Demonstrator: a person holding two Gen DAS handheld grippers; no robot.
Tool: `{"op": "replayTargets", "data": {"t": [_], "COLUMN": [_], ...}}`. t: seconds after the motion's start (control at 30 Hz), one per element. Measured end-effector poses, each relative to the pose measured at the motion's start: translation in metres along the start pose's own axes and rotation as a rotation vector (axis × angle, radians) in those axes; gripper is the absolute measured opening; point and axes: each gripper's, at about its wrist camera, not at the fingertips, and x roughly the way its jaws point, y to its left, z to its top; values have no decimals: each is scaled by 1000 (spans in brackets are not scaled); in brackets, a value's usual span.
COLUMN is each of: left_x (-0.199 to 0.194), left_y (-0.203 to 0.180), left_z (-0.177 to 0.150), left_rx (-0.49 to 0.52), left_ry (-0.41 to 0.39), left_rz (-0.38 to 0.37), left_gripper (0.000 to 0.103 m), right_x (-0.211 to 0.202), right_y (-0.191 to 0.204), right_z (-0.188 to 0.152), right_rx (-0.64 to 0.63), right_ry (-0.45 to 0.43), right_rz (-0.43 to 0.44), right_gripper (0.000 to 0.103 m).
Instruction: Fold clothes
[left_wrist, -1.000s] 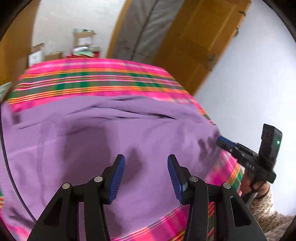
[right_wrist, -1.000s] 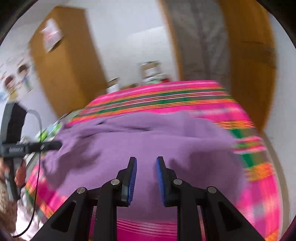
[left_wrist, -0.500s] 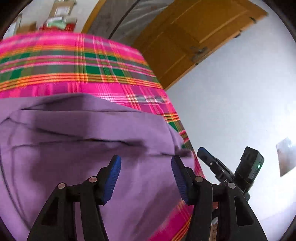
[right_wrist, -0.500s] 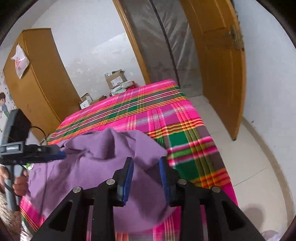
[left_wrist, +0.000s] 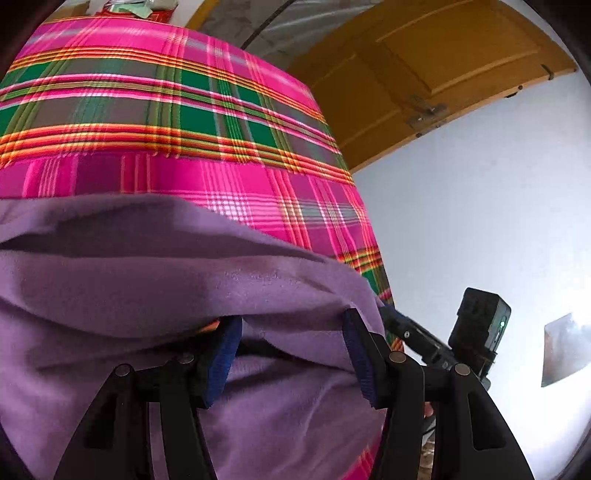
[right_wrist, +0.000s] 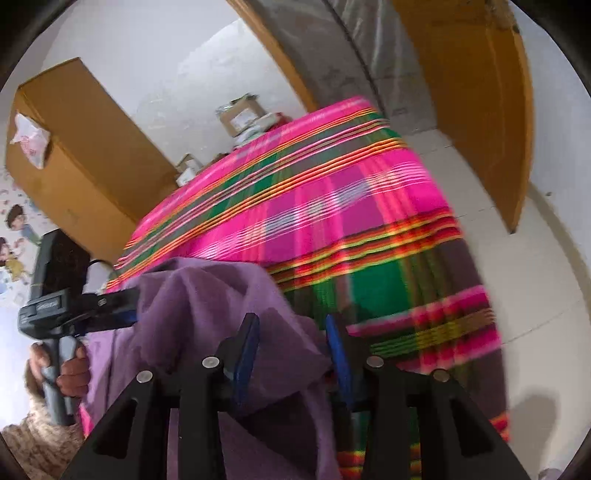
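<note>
A purple fleece garment (left_wrist: 147, 280) lies rumpled on a pink and green plaid bedspread (left_wrist: 184, 110). My left gripper (left_wrist: 290, 339) stands wide at the garment's right edge, and a raised fold of the cloth drapes across its blue fingertips (left_wrist: 225, 343) without being pinched. The right gripper (left_wrist: 393, 317) shows just beyond that edge. In the right wrist view the garment (right_wrist: 207, 295) bunches at its corner. My right gripper (right_wrist: 291, 343) is opening, with that corner lying loose between its jaws. The left gripper (right_wrist: 127, 306) pokes into the cloth at the left, held by a hand (right_wrist: 74, 369).
The bed's right edge drops to a pale tiled floor (right_wrist: 535, 295). An orange wooden door (left_wrist: 424, 74) stands beyond the bed by a white wall. A tall wooden wardrobe (right_wrist: 74, 147) and cardboard boxes (right_wrist: 240, 114) sit at the far end.
Both grippers have dropped and swung toward the garment's right edge. The right jaws have widened. Cloth now lies between each pair of fingers, where before they hovered above it.
</note>
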Motion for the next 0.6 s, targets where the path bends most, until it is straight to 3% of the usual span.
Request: {"op": "replayTargets", "data": {"t": [0.07,0.1,0.33,0.6], "left_x": [1,2,-1,-19], "left_y": [-2,-2,0,1], "left_z": [4,7,23,43], "left_rx": [8,9,14,23], "left_ry": [-10,-15,-76,-166], "left_rz": [-13,-16,-18,-14], "left_gripper": [57,57,52,52], "right_x": [3,3,-20,-34], "right_y": [4,7,37,51], "right_z": [2,3,22,66], "right_rx": [-18,-34,-171,-202], "right_ry": [10,12,-94,-220], "right_rz": [26,32,6,-35], "right_gripper": [21,3,3,3]}}
